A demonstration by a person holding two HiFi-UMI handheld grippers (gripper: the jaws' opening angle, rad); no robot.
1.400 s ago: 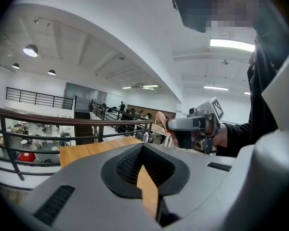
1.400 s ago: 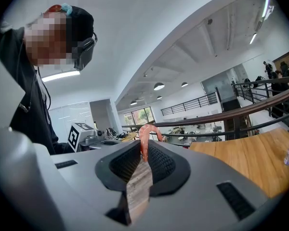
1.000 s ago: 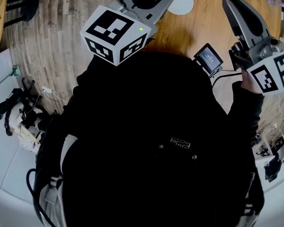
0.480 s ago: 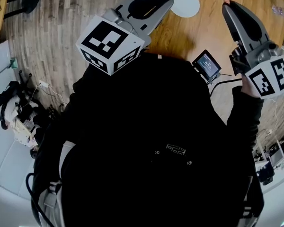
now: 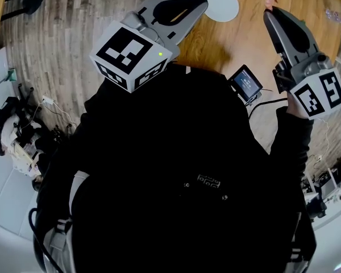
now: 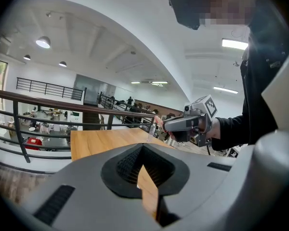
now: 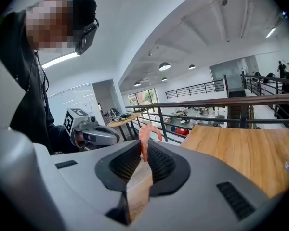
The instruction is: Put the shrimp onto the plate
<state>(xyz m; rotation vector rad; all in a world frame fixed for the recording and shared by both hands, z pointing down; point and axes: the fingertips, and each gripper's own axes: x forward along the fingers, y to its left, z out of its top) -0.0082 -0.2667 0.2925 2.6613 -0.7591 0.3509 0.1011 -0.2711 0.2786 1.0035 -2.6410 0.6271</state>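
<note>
Holding steady this past second, right tool (image 7: 142,150) stayed clenched on the shrimp (image 7: 144,134), raised above the counter (image 5: 244,38), near the plate (image 5: 220,4). Left tool (image 6: 142,148) closed, empty. Transfer remained pending.

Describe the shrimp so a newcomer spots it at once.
Find the wooden table at the top of the head view, then the right hand-held gripper over its right part. The shrimp is the small pink-orange curl pinched at its tips; the round white plate to the left is bare.
</note>
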